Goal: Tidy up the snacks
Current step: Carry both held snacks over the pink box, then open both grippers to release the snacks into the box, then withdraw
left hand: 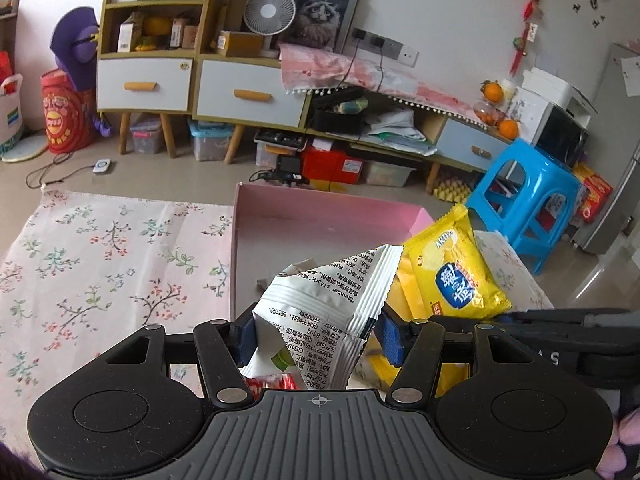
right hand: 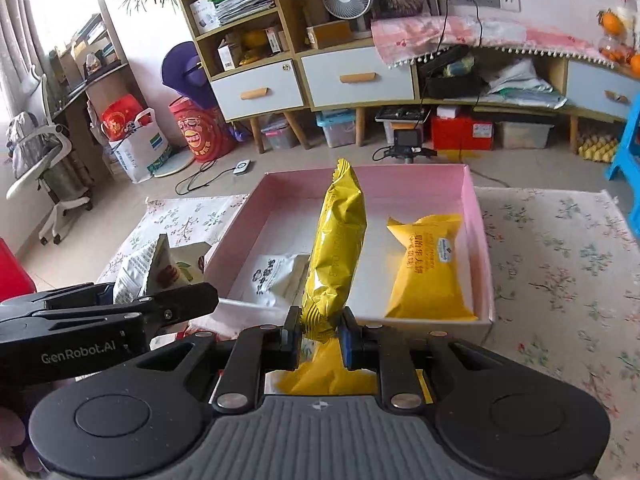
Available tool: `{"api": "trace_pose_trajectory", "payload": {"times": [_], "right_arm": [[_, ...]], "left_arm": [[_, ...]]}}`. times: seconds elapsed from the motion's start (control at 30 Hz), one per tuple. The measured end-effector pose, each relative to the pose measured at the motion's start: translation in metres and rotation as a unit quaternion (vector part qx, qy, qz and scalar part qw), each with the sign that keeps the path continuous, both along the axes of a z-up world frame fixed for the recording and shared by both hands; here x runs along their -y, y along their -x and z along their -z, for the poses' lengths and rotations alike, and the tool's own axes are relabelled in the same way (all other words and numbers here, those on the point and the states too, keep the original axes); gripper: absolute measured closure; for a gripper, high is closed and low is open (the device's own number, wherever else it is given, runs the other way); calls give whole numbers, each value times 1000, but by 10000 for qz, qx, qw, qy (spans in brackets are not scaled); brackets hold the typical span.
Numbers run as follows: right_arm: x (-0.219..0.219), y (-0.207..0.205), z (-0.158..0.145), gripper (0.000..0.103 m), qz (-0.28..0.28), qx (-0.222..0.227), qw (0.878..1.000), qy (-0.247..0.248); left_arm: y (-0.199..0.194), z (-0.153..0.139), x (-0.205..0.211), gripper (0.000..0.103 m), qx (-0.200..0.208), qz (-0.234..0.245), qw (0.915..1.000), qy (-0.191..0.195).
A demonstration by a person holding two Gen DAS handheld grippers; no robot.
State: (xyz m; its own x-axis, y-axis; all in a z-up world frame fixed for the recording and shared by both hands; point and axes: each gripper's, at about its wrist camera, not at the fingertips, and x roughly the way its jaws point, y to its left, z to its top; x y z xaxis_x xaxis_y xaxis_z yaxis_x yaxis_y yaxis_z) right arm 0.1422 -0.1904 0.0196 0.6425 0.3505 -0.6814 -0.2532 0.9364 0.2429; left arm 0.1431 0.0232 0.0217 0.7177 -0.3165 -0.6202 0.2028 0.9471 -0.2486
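Note:
My left gripper [left hand: 316, 340] is shut on a white snack packet [left hand: 332, 296] with black print, pinched between its blue pads. My right gripper [right hand: 320, 336] is shut on the lower end of a yellow snack packet [right hand: 336, 248], which stands upright over the near edge of the pink box [right hand: 478, 240]. Inside the box lie a white packet [right hand: 276, 280] on the left and an orange-yellow packet [right hand: 428, 268] on the right. In the right wrist view the left gripper [right hand: 160, 294] holds its white packet [right hand: 144, 268] just left of the box. The left wrist view shows the yellow packet [left hand: 452, 272] to the right, over the pink box [left hand: 320, 216].
The box sits on a floral cloth [right hand: 560, 264] spread over the floor. A blue plastic stool [left hand: 528, 200] stands at the right. Low cabinets [left hand: 248, 92] with storage bins underneath run along the back wall. A cable and a small device [left hand: 102, 166] lie on the floor at the left.

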Motion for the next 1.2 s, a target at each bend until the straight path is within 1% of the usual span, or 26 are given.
{"api": "trace_pose_trajectory", "payload": {"times": [0.17,0.3,0.43,0.67,0.83,0.87,0.9,0.93,0.97,1.03,1.2], "right_arm": [[5,-13,13,95,102,-56,9997,-210],[6,-20,20,95,104,-69,9998,-164],[11,-23,25,95,176,-157,9991,-344],[22,-25,27,94,310,-175,9986,-390],[32,-24,25,87,483,-161,9978,-433],[33,-24,23,87,524,-140,9975,-452],[35,-24,22,85,563,-117,9972,-486],[37,-24,20,78,604,-96,9968,-513],[39,-22,18,71,649,-60,9964,-541],[43,-21,16,63,684,-1,9960,-572],[46,-19,11,57,729,42,9957,-579]], "left_arm": [[-27,9,1,46,-97,-75,9998,137],[-45,18,8,46,-215,-118,9995,191],[-59,26,19,46,-307,-106,9991,273],[-76,36,34,46,-447,-143,9981,407],[-85,38,39,44,-411,-298,9977,448],[-86,38,38,42,-390,-368,9976,434],[-88,38,38,35,-416,-412,9974,427],[-88,38,36,32,-424,-452,9971,440],[-88,36,35,32,-413,-478,9970,450],[-86,33,33,32,-373,-464,9973,431],[-79,27,26,32,-335,-442,9981,282]]}}
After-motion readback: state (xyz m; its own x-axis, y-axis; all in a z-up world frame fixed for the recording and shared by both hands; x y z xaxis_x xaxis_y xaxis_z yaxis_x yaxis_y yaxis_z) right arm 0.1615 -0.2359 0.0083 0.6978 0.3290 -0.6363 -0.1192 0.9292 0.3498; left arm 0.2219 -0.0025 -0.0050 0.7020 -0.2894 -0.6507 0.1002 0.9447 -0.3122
